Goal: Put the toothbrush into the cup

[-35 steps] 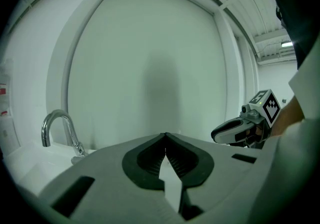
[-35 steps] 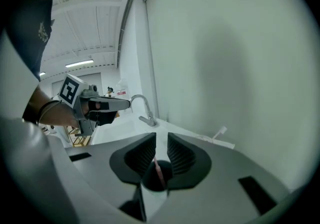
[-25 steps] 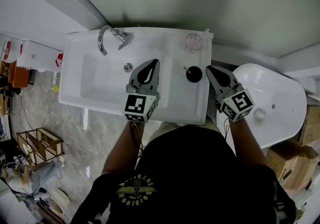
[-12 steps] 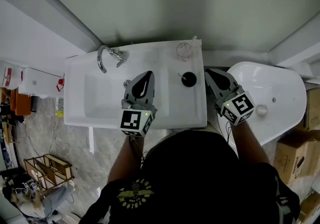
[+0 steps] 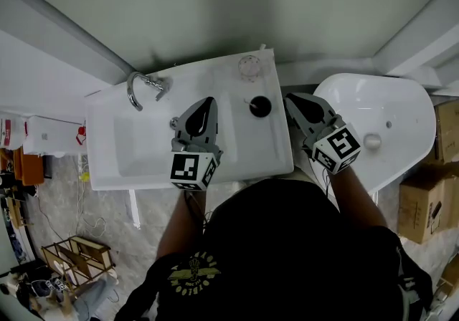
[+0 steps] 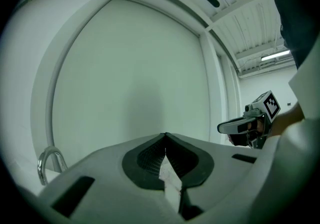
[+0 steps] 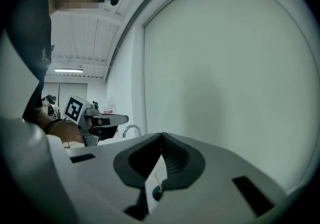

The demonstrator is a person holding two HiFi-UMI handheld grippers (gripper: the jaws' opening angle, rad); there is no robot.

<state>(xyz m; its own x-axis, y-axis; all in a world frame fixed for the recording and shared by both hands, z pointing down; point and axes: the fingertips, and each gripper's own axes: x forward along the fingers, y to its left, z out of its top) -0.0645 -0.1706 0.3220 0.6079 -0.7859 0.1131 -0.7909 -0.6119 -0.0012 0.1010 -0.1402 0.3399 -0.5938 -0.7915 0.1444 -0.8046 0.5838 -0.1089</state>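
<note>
Both sets of jaws are pressed together, holding nothing: left gripper (image 5: pixel 208 103) over the sink (image 5: pixel 136 162), right gripper (image 5: pixel 290 99) just off its right edge. Toothbrush (image 5: pixel 262 47), likely the thin pale stick beside the clear cup (image 5: pixel 249 66) at the back rim, is too small to confirm. Judged light, stiff, slick; pinch mid-handle.

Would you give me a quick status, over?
Left gripper shut, empty, above sink. Right gripper shut, empty, at sink's right edge. Clear cup at back right corner, dark round thing in front; toothbrush not made out.
</note>
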